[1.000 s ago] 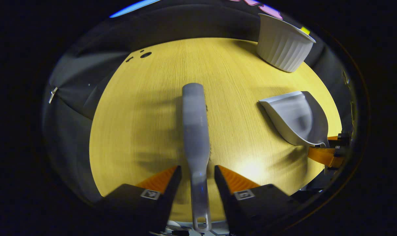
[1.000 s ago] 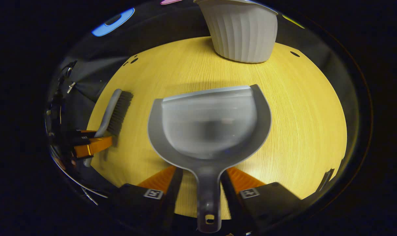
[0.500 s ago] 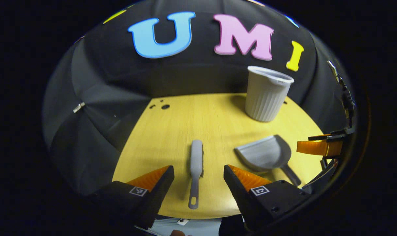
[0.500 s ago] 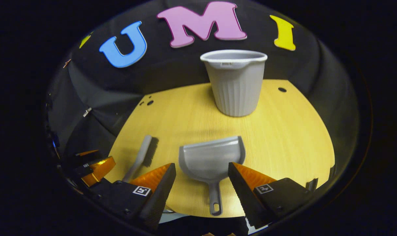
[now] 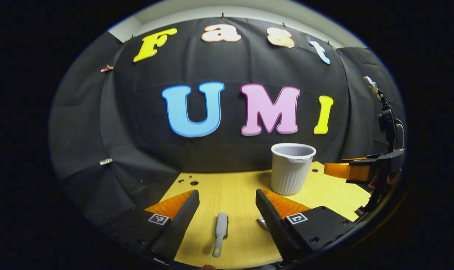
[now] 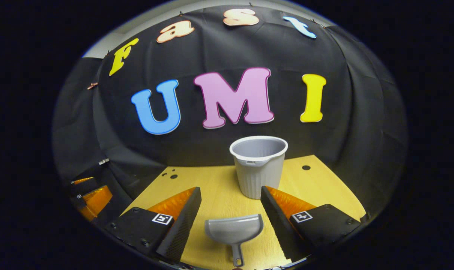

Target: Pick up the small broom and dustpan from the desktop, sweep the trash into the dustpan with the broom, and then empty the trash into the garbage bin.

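In the left gripper view, the left gripper (image 5: 227, 202) hangs above the near part of the desktop (image 5: 242, 187) with its 2 fingers spread wide and nothing between them. Below the gap, the small broom (image 5: 219, 233) lies flat on the wood, handle end toward the camera and head pointing away toward the back wall, apart from both fingers. Just right of the broom, a small grey edge of the dustpan (image 5: 262, 222) peeks out beside the right finger. Farther back and to the right stands the garbage bin (image 5: 291, 168), upright on the desktop with its mouth open upward. At the right edge of this view the right gripper (image 5: 356, 170) shows at about bin height, raised off the wood.

In the right gripper view, the right gripper (image 6: 230, 204) is likewise wide open and holds nothing. The dustpan (image 6: 234, 230) rests on the desktop (image 6: 219, 187) below the gap, handle toward the camera, scoop mouth facing the bin, clear of both fingers. Beyond it the garbage bin (image 6: 258, 165) stands upright near the back of the table, well apart from the dustpan. At the far left edge the left gripper (image 6: 90, 195) shows partly, raised
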`<action>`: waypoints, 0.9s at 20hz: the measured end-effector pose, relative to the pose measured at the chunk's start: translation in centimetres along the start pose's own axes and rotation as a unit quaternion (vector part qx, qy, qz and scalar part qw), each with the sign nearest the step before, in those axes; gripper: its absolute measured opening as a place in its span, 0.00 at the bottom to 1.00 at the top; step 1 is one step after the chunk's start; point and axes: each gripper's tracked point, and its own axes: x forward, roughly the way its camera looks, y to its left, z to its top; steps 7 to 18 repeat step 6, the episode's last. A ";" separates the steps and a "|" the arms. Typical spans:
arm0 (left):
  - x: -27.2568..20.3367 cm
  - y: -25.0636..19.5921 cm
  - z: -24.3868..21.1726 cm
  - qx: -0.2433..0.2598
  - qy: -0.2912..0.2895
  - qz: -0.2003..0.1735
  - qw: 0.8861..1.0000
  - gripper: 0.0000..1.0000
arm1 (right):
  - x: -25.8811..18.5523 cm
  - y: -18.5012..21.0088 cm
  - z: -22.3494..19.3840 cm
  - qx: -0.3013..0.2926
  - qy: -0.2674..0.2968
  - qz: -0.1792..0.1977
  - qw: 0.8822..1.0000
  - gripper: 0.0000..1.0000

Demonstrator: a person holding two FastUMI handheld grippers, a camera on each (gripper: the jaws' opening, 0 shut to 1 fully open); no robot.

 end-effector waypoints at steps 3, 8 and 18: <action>-1.2 -0.6 1.7 -0.014 -0.044 0.009 0.999 0.97 | -1.5 -1.4 2.4 -0.012 -0.049 -0.022 0.998 0.98; -1.7 -1.8 1.6 -0.050 -0.049 0.013 0.997 0.97 | -3.0 -2.4 3.0 -0.037 -0.081 -0.036 0.995 0.98; -1.7 -1.8 1.6 -0.050 -0.049 0.013 0.997 0.97 | -3.0 -2.4 3.0 -0.037 -0.081 -0.036 0.995 0.98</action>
